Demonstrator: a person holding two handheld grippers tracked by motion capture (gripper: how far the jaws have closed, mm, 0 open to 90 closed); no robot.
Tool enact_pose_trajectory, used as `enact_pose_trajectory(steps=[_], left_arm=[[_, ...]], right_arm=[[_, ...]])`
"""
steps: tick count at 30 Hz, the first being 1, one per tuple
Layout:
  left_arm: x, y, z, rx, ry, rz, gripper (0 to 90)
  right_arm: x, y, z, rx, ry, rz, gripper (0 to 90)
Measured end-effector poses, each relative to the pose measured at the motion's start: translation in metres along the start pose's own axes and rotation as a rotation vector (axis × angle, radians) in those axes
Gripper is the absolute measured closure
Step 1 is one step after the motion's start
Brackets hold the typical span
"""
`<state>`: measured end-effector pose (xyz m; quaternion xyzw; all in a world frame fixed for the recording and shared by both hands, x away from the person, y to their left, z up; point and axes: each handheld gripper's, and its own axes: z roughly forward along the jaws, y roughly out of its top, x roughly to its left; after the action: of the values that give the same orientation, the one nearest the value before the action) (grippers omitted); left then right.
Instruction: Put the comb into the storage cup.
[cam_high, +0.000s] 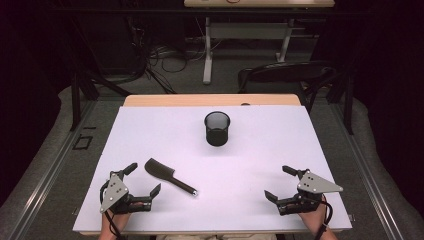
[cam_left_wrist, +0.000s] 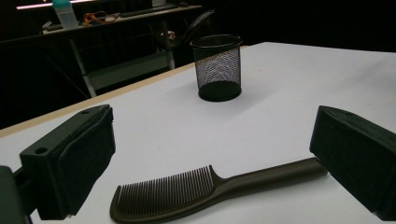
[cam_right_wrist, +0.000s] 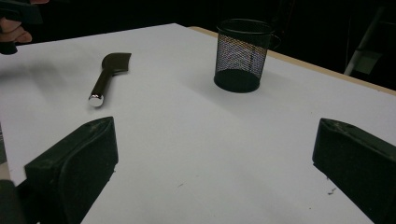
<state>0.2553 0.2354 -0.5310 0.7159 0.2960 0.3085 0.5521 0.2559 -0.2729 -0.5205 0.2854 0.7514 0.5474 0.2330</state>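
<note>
Nothing of the work appears done as yet: the comb is seen lying flat on the white table, untouched, its toothed head toward the far left and its handle toward the near right, while the mesh cup stands upright and apparently empty, well apart from it toward the far middle. Grasping, lifting and, presumably, placing the comb in the cup are judged to be left. The left gripper is held low near the table's near edge, just beside the comb, jaws spread wide with nothing between the pads. The right gripper is held likewise at the near right, jaws wide apart and empty.
</note>
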Motion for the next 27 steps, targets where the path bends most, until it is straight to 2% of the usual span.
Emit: enact_pose_trajectory(steps=[13, 27], left_arm=[[-0.002, 0.003, 0.006, 0.014, -0.005, -0.015, 0.2], [-0.011, 0.010, 0.021, 0.047, -0.024, -0.032, 0.3]], right_arm=[[0.000, 0.000, 0.002, 0.006, 0.004, -0.012, 0.0], [0.000, 0.001, 0.005, 0.012, 0.009, -0.018, 0.0]])
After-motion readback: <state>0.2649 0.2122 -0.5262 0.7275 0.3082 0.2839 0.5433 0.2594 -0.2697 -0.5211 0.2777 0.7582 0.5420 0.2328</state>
